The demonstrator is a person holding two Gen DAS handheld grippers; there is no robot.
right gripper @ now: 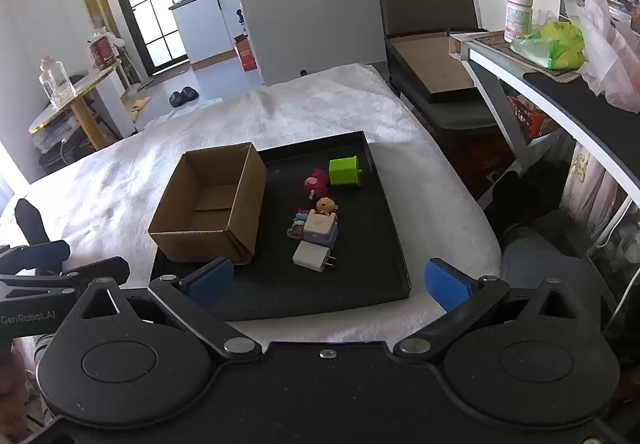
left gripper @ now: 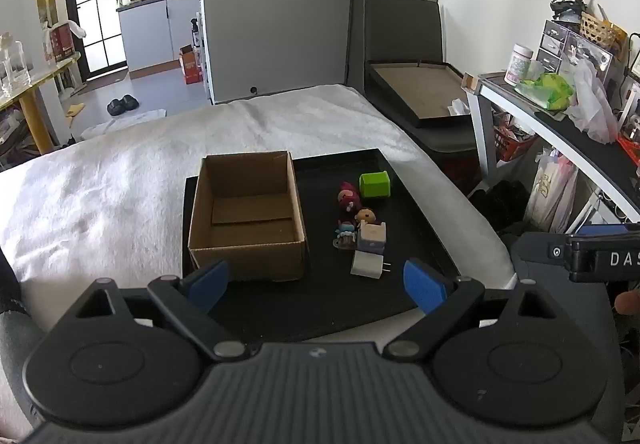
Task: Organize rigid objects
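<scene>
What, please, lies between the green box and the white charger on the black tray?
Between the green box and the charger sit small figurines in a row: a pink one, a brown-haired one and a lilac block. Both views show it.

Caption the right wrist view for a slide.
Open right gripper hovers before a black tray holding an empty cardboard box, a white charger, a green block and small figurines.

Brown cardboard box (right gripper: 208,204), black tray (right gripper: 384,228), lime-green cube (right gripper: 344,171), white charger (right gripper: 311,256), blue-padded claws.
</scene>
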